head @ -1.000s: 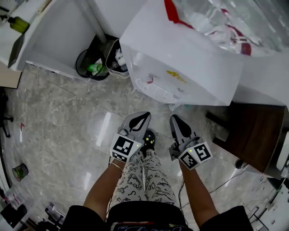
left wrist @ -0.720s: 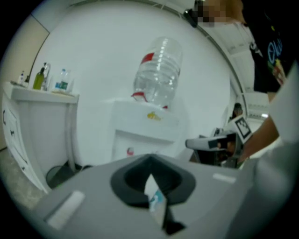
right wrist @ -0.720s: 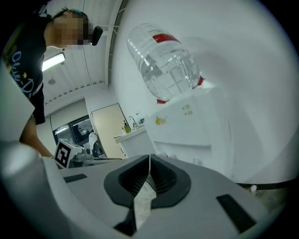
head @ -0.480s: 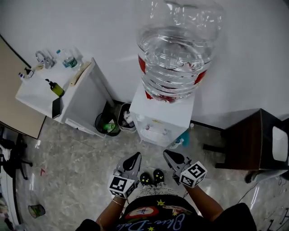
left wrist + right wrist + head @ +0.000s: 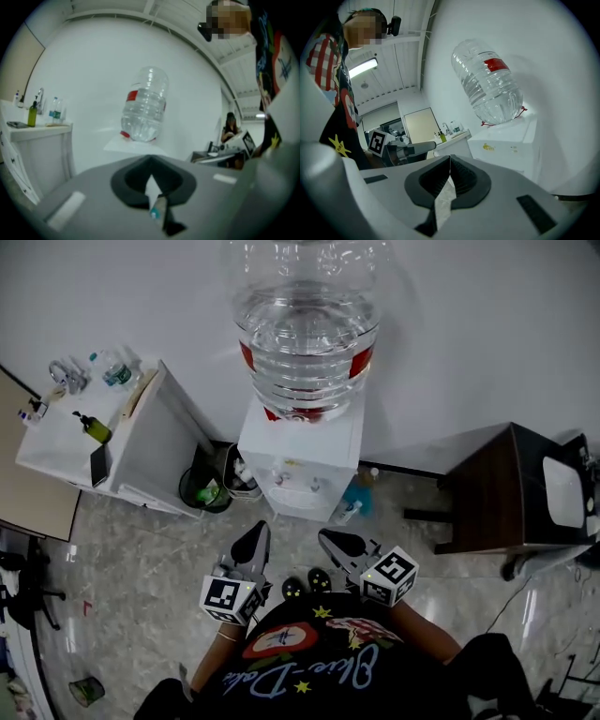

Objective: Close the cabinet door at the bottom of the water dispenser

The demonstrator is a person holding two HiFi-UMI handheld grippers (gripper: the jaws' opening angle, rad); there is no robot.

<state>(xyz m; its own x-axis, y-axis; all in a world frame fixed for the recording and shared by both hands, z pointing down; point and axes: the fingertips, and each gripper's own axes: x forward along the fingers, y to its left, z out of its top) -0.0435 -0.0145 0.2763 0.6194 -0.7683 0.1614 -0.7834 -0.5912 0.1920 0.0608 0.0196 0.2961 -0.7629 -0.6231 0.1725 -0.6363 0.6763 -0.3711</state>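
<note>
The white water dispenser [image 5: 300,460] stands against the wall with a large clear bottle [image 5: 305,329] on top. From above only its top and the tap panel [image 5: 298,486] show; the bottom cabinet door is hidden. My left gripper [image 5: 251,542] and right gripper [image 5: 335,543] are held close to the body, a step back from the dispenser, both shut with nothing in them. In the left gripper view the left gripper [image 5: 151,164] points at the bottle [image 5: 145,105]. The right gripper [image 5: 449,161] points left of the dispenser [image 5: 511,143].
A white counter [image 5: 141,451] with bottles stands left of the dispenser, and two bins [image 5: 204,491] sit between them. A blue bottle [image 5: 356,502] stands on the floor to the dispenser's right. A dark wooden table [image 5: 506,488] is further right. The person's shoes [image 5: 307,584] are on the marble floor.
The head view has risen and pulled back from a close look down at the dispenser's side to a standing view. Both grippers stay shut and are now drawn in near the chest.
</note>
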